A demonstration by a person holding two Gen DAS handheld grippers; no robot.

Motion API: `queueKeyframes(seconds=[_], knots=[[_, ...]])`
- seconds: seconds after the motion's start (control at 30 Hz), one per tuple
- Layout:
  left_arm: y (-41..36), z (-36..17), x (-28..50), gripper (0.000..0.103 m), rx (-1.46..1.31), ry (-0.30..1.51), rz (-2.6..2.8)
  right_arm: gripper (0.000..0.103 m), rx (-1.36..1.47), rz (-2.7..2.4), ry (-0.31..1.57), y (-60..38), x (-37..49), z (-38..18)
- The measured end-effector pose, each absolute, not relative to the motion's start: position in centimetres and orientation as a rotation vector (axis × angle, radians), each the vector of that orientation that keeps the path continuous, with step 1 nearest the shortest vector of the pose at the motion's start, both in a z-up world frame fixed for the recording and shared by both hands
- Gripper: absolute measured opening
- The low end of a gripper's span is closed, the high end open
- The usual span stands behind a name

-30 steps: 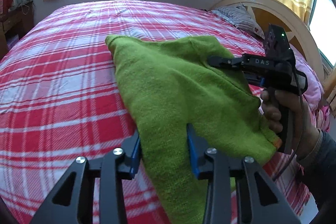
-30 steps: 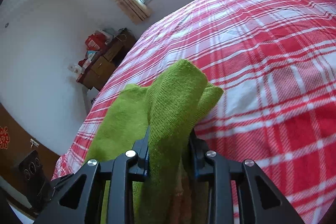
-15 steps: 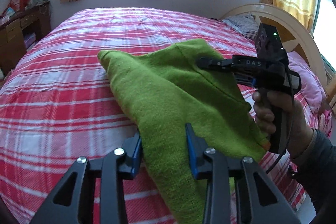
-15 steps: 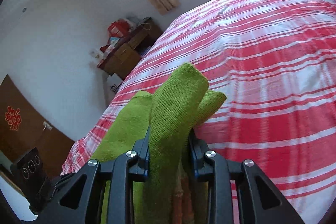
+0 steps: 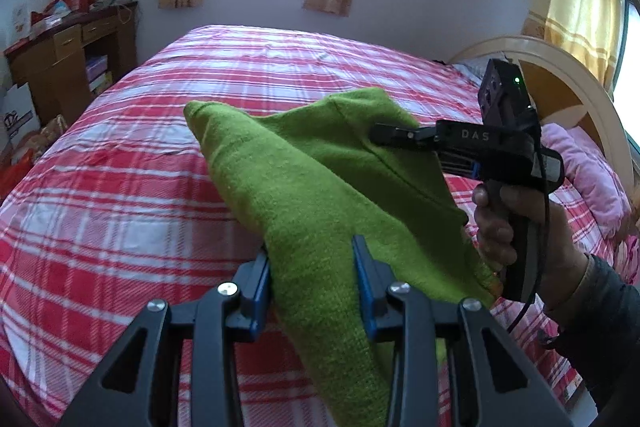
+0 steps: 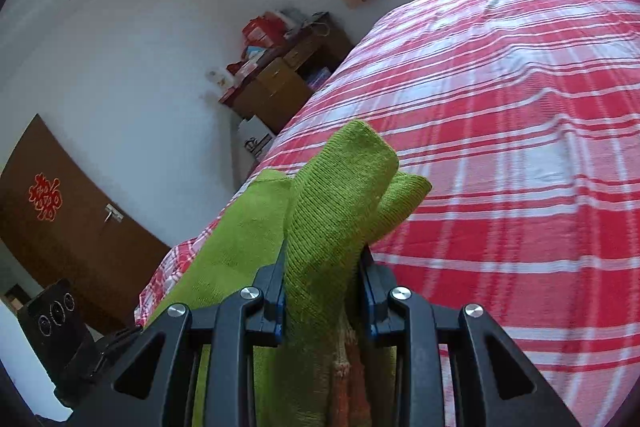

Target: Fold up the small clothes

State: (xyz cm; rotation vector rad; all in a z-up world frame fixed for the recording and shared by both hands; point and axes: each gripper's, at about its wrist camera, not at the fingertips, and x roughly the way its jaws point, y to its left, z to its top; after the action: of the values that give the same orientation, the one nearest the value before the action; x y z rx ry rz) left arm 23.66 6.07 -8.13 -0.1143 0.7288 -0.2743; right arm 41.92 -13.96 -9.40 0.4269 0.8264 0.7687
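A red plaid bed (image 5: 160,187) fills both views, a broad flat surface that suits laying out and folding. Above it hangs the green knit (image 5: 320,179), lifted clear of the sheet and stretched between the two tools, probably so it can be spread or doubled over. The left gripper (image 5: 314,267) is clamped on one thick bunch; the right gripper (image 6: 324,279) is clamped on another, with orange trim showing low between its jaws. A wooden desk (image 5: 68,67) by the wall holds red boxes; its contents are too small to tell.
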Motion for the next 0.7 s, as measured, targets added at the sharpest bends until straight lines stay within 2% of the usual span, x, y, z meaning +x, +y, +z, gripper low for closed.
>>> queueKeyframes(seconds=[0.7], knots=[[14.8, -7.5, 19.2, 0.037, -0.172, 0.677, -0.141, 0.029, 0.359, 0.947, 0.863, -1.6, 40.5, -9.1]])
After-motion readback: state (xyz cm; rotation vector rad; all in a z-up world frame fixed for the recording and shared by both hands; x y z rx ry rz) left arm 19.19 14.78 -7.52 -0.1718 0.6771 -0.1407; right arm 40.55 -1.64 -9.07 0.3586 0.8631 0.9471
